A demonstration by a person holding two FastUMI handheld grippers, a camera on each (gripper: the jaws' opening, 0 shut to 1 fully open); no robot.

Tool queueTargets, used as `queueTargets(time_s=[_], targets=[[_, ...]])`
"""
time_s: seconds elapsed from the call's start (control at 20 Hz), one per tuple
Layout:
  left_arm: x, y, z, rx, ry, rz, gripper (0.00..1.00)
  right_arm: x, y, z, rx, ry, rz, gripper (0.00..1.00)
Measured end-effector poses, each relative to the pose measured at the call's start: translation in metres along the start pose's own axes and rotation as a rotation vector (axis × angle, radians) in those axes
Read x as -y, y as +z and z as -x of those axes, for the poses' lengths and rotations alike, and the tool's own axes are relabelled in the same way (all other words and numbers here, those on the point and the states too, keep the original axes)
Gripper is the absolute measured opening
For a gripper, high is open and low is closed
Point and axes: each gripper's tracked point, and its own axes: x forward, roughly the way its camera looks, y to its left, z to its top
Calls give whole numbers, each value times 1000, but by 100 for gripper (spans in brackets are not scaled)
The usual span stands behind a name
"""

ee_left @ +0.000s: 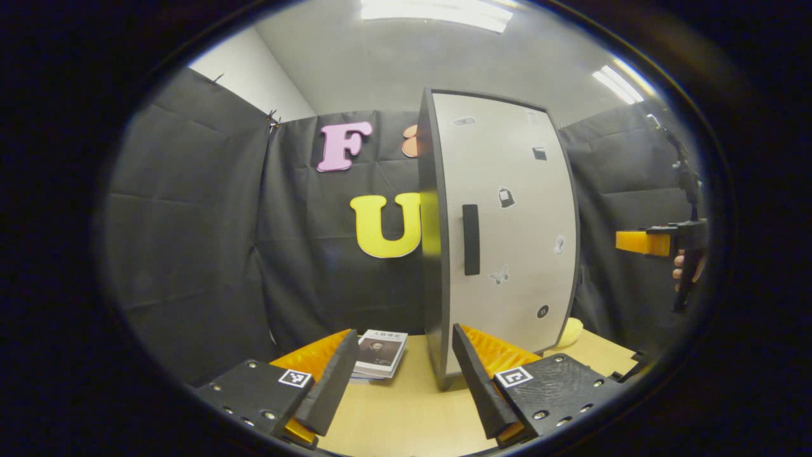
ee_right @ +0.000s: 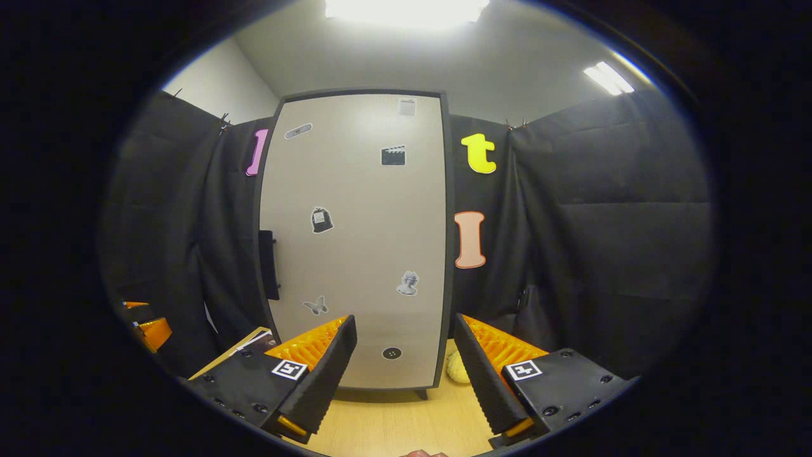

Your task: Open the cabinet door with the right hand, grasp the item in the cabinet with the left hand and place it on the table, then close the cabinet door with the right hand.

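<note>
A tall cabinet stands on the table with its white, sticker-covered door [ee_left: 507,222] [ee_right: 355,241] closed. A black vertical handle [ee_left: 471,239] [ee_right: 268,264] sits near the door's left edge. Whatever is inside is hidden behind the door. My left gripper [ee_left: 404,331] is open, low over the table, facing the cabinet's left front corner. My right gripper [ee_right: 403,320] is open too, facing the door front, short of it. In the left gripper view the right gripper [ee_left: 660,242] hangs at the far right at handle height, held by a hand [ee_left: 685,270].
A small book [ee_left: 380,352] [ee_right: 257,339] lies on the wooden table [ee_left: 406,406] [ee_right: 393,419] left of the cabinet. A pale yellow object [ee_left: 571,330] [ee_right: 458,368] lies by the cabinet's right foot. Black cloth walls close in behind and beside.
</note>
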Motion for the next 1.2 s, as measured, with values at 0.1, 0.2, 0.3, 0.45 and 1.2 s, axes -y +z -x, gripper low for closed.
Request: queueTargets(time_s=[0.1,0.2,0.3,0.45,1.2], targets=[[-8,-4,3,1,15,14,87,-16,9,-9,10,28,8,97],[-18,-12,5,-14,33,32,87,-33,18,-21,15,57,10,97],[-28,-22,8,-37,57,34,89,-54,29,-34,23,93,10,97],[-31,-37,10,-75,58,27,89,-86,48,-49,38,137,-24,97],[-93,-76,24,-159,176,78,89,-209,63,-130,37,219,-48,97]])
